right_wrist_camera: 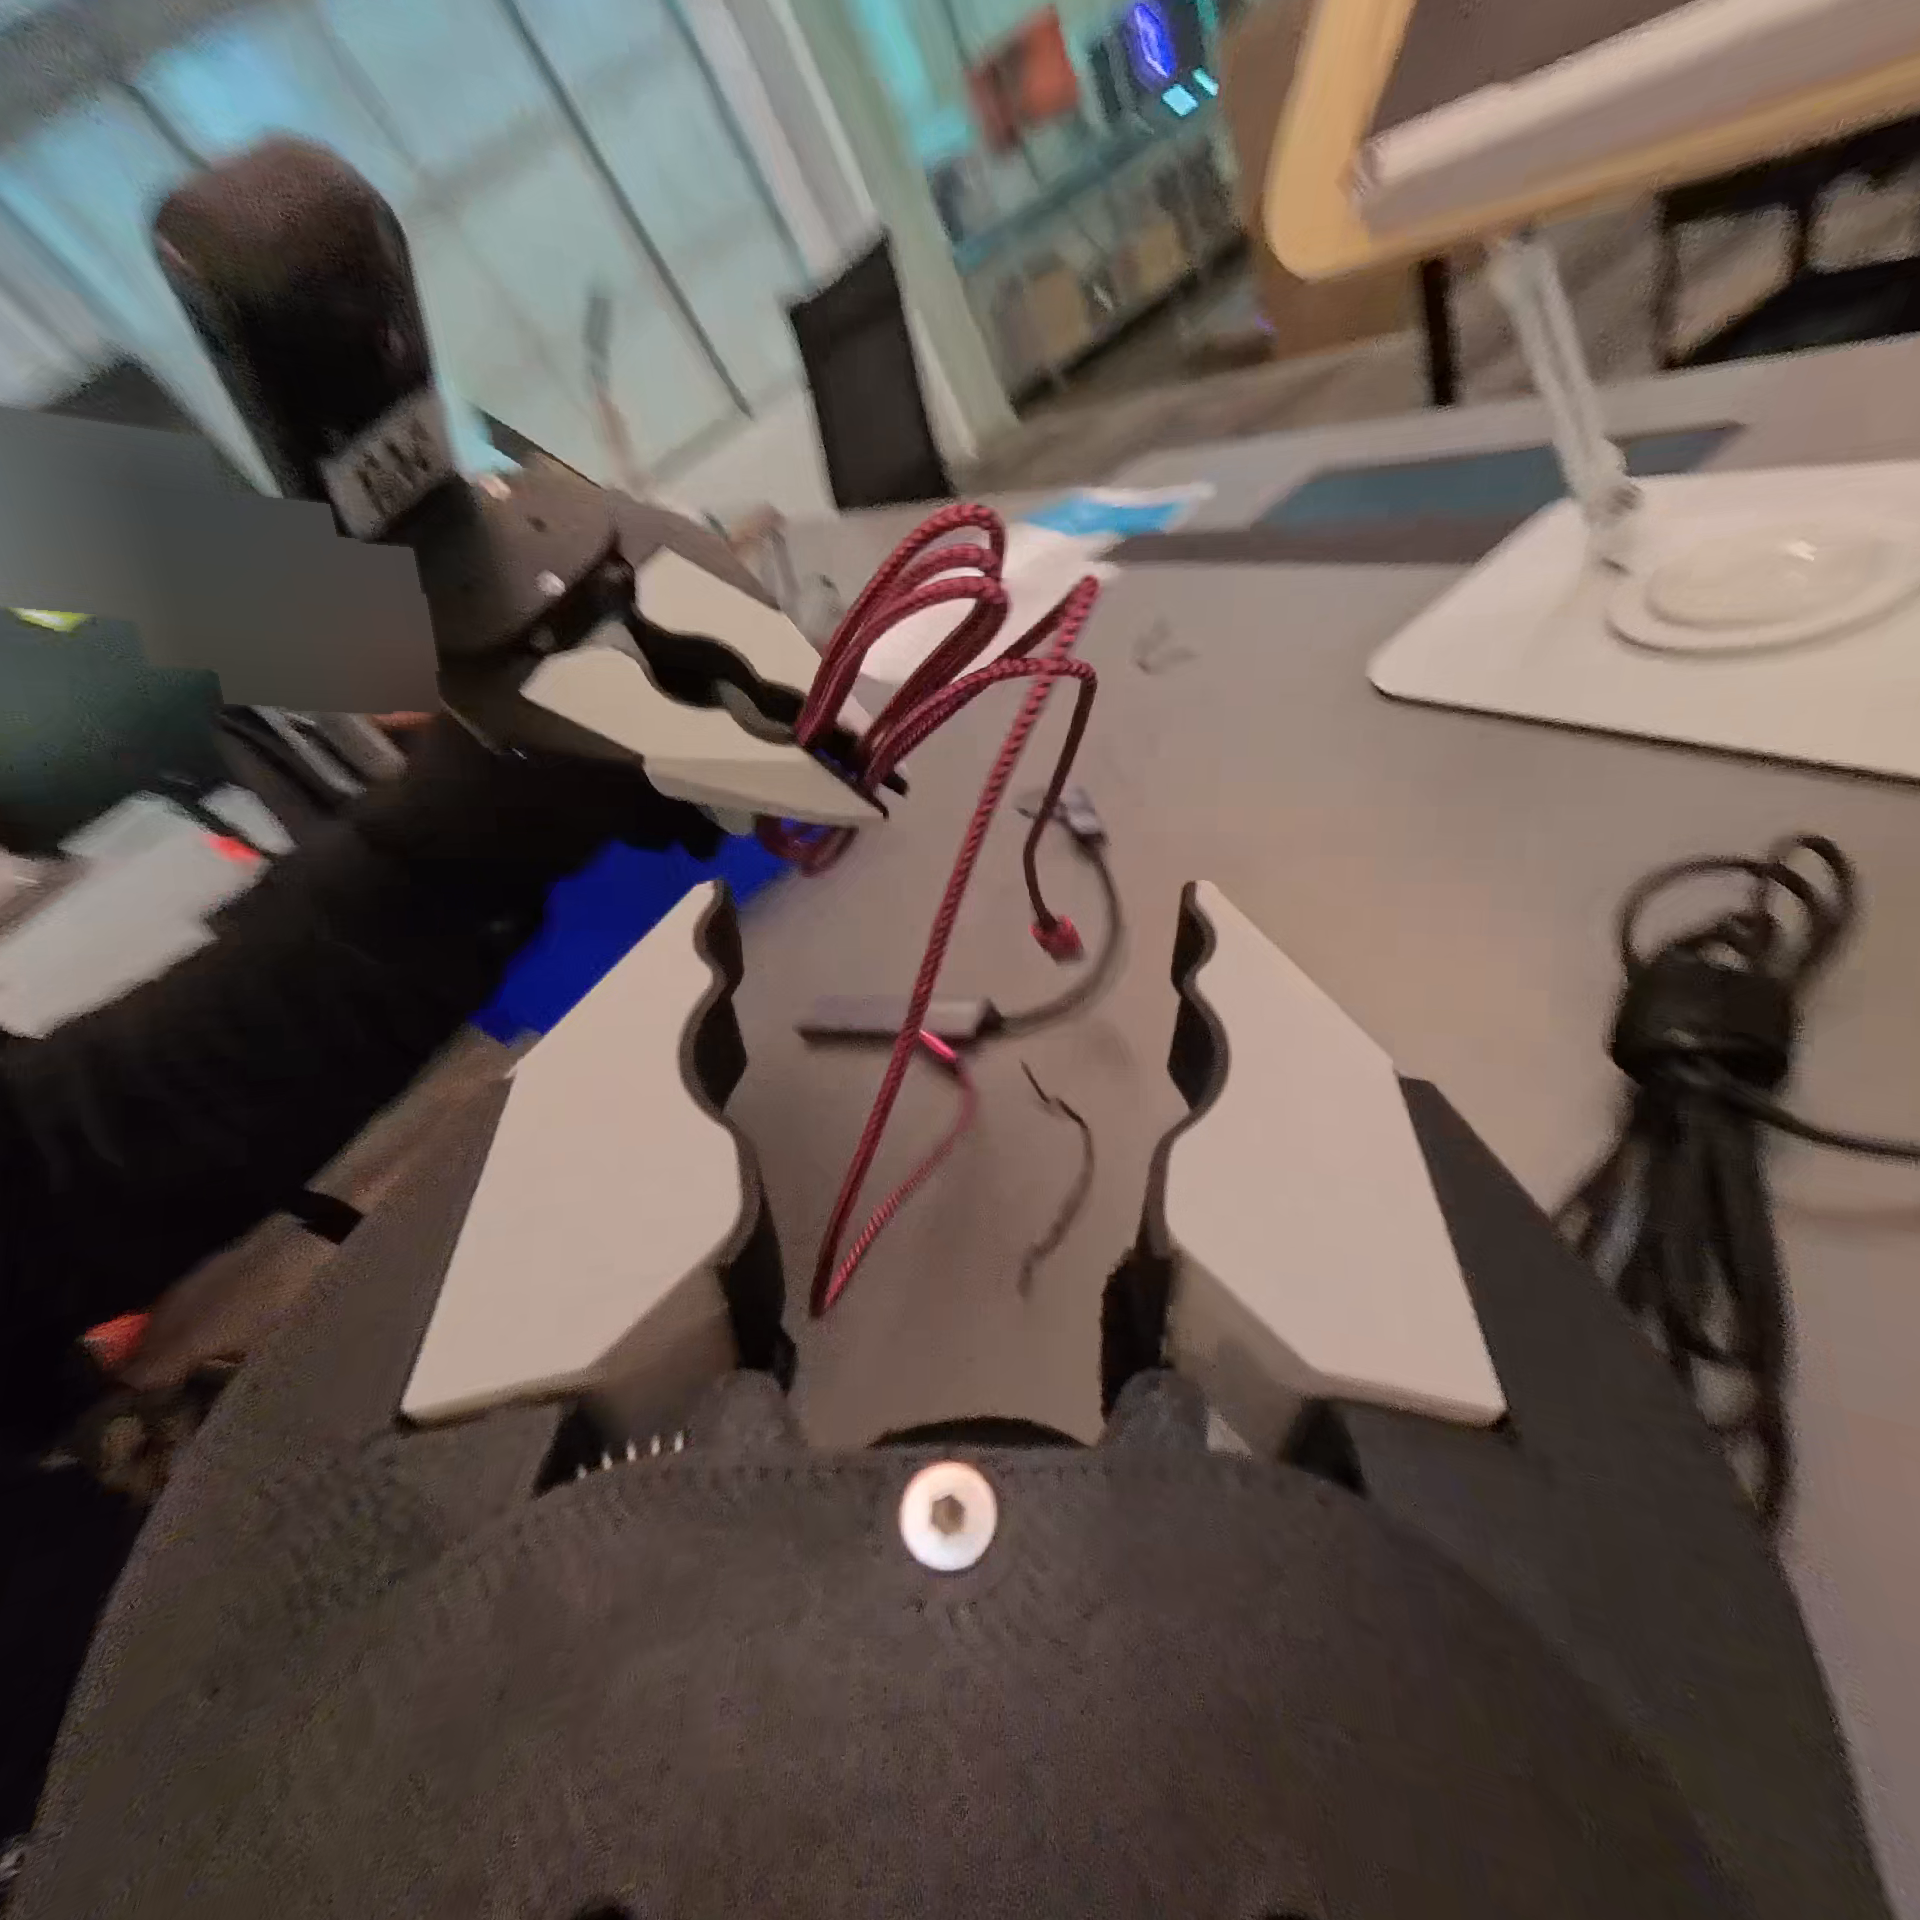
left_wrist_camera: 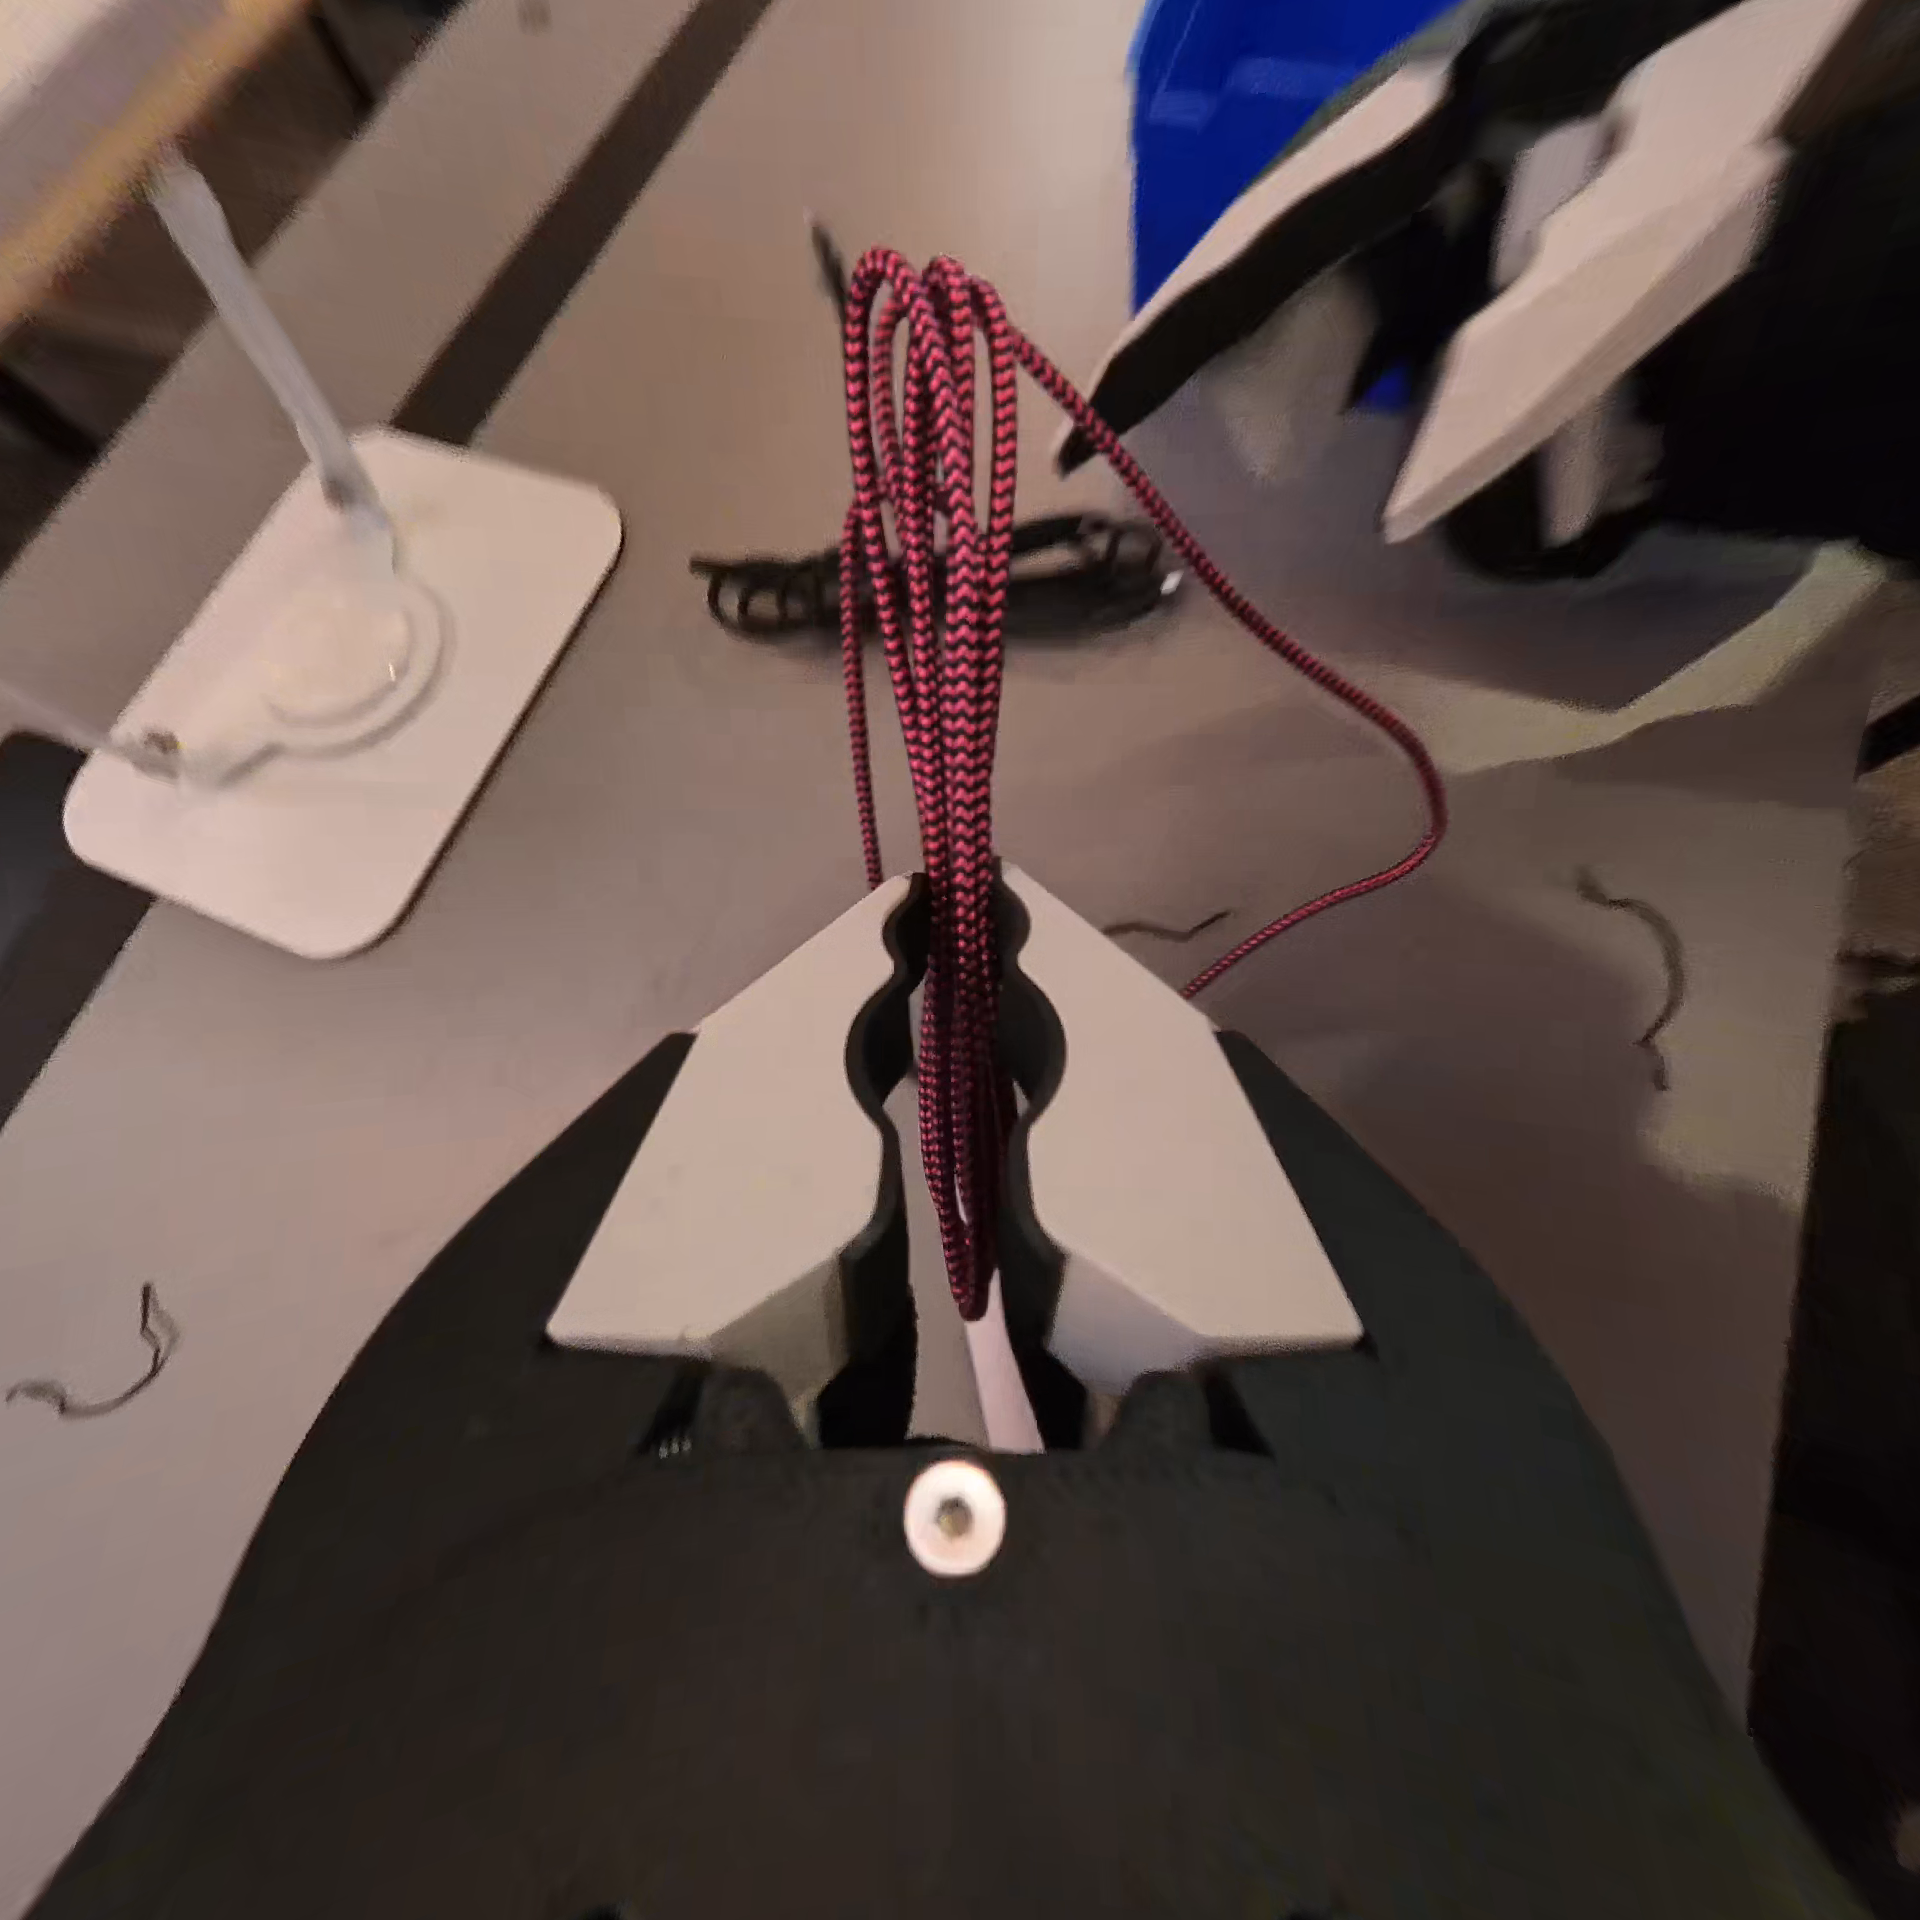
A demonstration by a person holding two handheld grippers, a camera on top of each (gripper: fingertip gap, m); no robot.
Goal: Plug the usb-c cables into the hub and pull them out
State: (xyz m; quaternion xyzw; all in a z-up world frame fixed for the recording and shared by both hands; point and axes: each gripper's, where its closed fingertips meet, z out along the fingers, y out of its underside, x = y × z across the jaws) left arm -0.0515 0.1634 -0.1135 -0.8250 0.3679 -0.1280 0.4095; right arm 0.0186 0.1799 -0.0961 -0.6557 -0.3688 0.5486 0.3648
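My left gripper [left_wrist_camera: 956,883] is shut on a folded bundle of red-and-black braided usb-c cable [left_wrist_camera: 935,468], held above the grey table; its loops stick out past the fingertips. One strand trails off to the right. In the right wrist view the left gripper [right_wrist_camera: 831,758] is at the left holding the cable [right_wrist_camera: 935,582]. One red plug [right_wrist_camera: 1060,935] hangs free. Another red plug [right_wrist_camera: 940,1044] sits at the slim dark hub [right_wrist_camera: 894,1013] on the table; I cannot tell whether it is seated. My right gripper [right_wrist_camera: 956,904] is open and empty, apart from the cable. It also shows in the left wrist view [left_wrist_camera: 1247,488].
A coiled black cable [right_wrist_camera: 1704,1039] lies on the table at the right, also seen in the left wrist view [left_wrist_camera: 935,592]. A white lamp base [left_wrist_camera: 332,696] stands at the left. A blue bin [left_wrist_camera: 1247,125] is behind. Small twist ties [left_wrist_camera: 1652,956] lie scattered on the table.
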